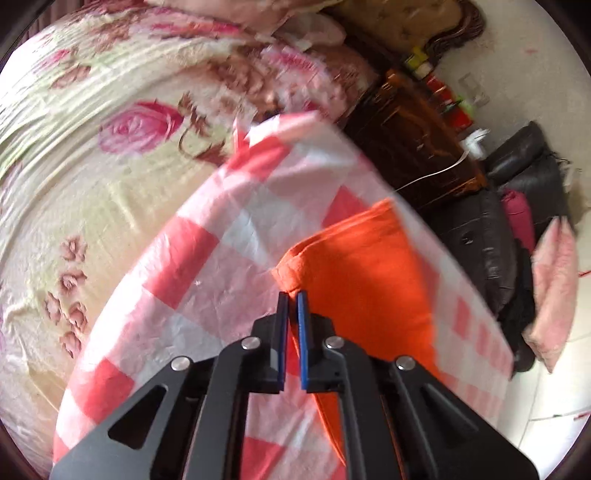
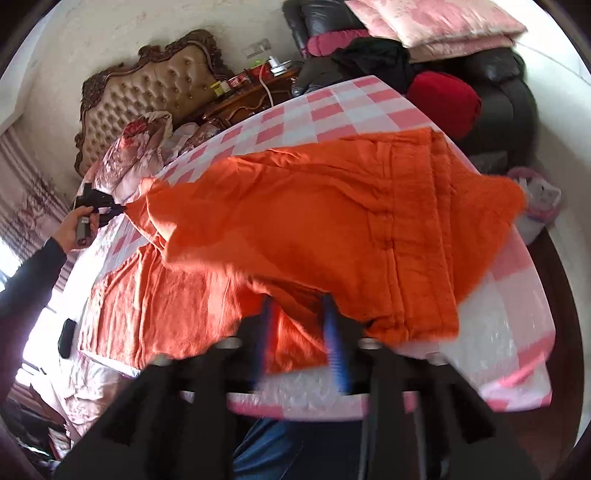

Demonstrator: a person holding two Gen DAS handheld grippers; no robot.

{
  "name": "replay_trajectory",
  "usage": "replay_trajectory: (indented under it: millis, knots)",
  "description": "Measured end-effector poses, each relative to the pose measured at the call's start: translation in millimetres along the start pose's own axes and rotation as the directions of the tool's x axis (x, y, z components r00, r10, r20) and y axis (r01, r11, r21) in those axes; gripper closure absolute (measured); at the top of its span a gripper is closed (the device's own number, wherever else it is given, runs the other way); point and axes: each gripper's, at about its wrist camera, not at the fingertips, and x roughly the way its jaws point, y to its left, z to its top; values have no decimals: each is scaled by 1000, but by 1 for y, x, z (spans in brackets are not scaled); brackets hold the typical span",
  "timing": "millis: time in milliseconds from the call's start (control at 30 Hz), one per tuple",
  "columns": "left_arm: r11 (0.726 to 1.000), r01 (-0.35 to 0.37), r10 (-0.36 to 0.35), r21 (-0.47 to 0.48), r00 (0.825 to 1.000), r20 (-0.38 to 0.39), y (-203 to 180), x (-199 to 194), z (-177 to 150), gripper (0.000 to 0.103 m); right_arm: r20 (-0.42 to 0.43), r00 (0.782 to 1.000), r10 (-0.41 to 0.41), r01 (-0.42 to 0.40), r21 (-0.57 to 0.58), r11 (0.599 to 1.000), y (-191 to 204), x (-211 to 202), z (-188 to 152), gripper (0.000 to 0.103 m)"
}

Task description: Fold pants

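Orange pants (image 2: 303, 206) lie on a red-and-white checked cloth (image 2: 332, 107) over a table. My left gripper (image 1: 292, 295) is shut on a hem corner of the pants (image 1: 362, 266) and holds it up; it also shows in the right wrist view (image 2: 110, 210), at the pants' far left end. One part of the pants is lifted and draped over the rest. My right gripper (image 2: 295, 306) is blurred; its blue fingers (image 2: 334, 343) stand apart under the near edge of the lifted fabric. Whether they pinch cloth is hidden.
A floral bed (image 1: 92, 147) lies to the left, with a tufted headboard (image 2: 155, 85). A dark wooden nightstand (image 1: 413, 140) holds small items. A black sofa (image 2: 498, 92) carries pink pillows (image 2: 436, 22) and a red cushion (image 2: 443, 99). The table's near edge (image 2: 369, 398) faces me.
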Motion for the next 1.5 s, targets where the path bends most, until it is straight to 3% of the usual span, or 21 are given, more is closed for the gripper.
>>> replay_trajectory:
  millis: [33,67,200,333,400,500,600,667,767,967,1100,1200,1267,1333,1433,1500]
  knots:
    - [1000,9,-10,15,1000,13,-2,-11,0,98,10,1000,10,-10,10,1000,0,-5,-4,25]
    - [999,24,-25,32,999,27,-3,-28,0,98,27,1000,0,0,18,1000,0,-12,-8,12]
    - [994,58,-63,89,996,60,-10,-78,-7,98,4,1000,3,-3,138,990,-16,-24,-21,12]
    - [987,85,-97,133,991,87,-11,-122,-18,98,-15,999,45,-37,374,927,-54,-19,-28,17]
    - [984,85,-101,157,990,98,-12,-138,-25,98,1,998,58,-53,424,904,-62,-16,-22,22]
    - [980,92,-113,175,987,113,-8,-156,-35,98,8,999,49,-48,419,907,-64,-11,-7,31]
    - [977,96,-120,192,986,118,-2,-172,-46,98,-18,1000,23,-13,409,912,-64,-4,1,46]
    - [975,97,-122,198,986,118,3,-179,-53,98,-32,999,-23,34,391,920,-62,-2,5,70]
    - [976,97,-122,196,986,117,12,-184,-56,98,-12,998,-56,57,372,927,-56,-5,9,83]
    - [984,115,-129,139,986,101,34,-187,-52,98,60,998,-36,14,333,943,-51,-30,40,84]
    - [986,159,-161,40,985,61,47,-185,-31,98,81,995,62,-88,377,922,-62,-32,106,85]
    - [986,165,-164,-28,986,42,51,-184,-14,98,75,995,59,-85,400,913,-75,-23,159,85]
    - [985,158,-156,-65,987,37,53,-187,-6,98,58,993,98,-114,446,888,-88,-12,199,85]
    - [984,166,-163,-71,985,51,52,-197,-4,98,73,992,98,-120,427,896,-85,-14,228,85]
    - [980,198,-196,-15,974,110,49,-232,-29,98,127,991,52,-91,328,940,-66,-35,244,85]
    - [974,220,-225,47,964,145,59,-257,-68,98,135,988,70,-104,269,957,-58,-48,222,85]
